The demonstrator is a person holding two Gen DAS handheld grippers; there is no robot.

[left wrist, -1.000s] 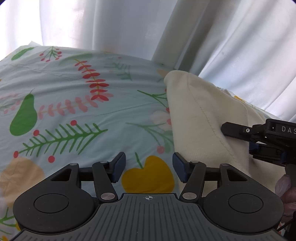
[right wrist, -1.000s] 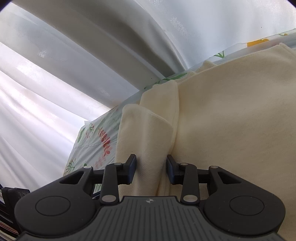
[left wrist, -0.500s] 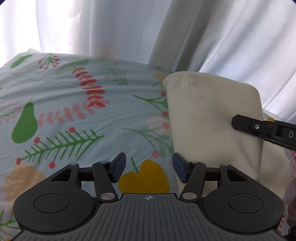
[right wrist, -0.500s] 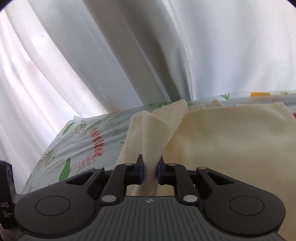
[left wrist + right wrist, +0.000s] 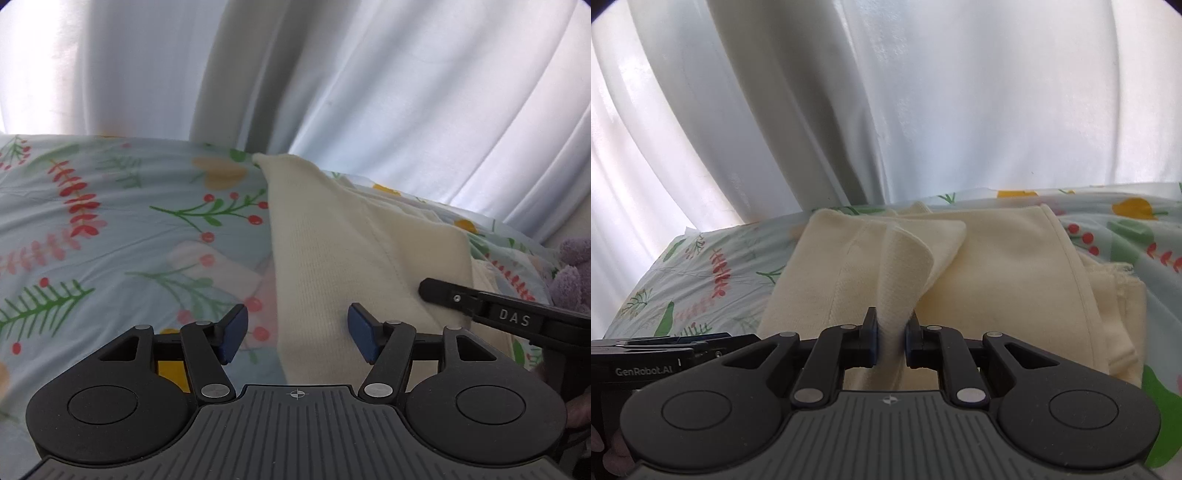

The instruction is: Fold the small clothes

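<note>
A cream knit garment [image 5: 332, 251] lies on a floral bedsheet [image 5: 110, 229]. It also shows in the right wrist view [image 5: 997, 273], partly folded over itself. My right gripper [image 5: 891, 341] is shut on a raised fold of the cream garment and lifts that fold above the rest. My right gripper also shows at the right of the left wrist view [image 5: 436, 288]. My left gripper [image 5: 295, 332] is open, its jaws astride the garment's left edge, holding nothing. The left gripper's body shows at the lower left of the right wrist view [image 5: 646, 354].
White curtains [image 5: 886, 103] hang close behind the bed. A purple plush toy [image 5: 572, 273] sits at the far right edge of the bed. The sheet [image 5: 701, 280] stretches out to the left of the garment.
My right gripper closed on the garment's fold and lifted it, carrying it over the garment. My left gripper moved right, over the garment's left edge, staying open.
</note>
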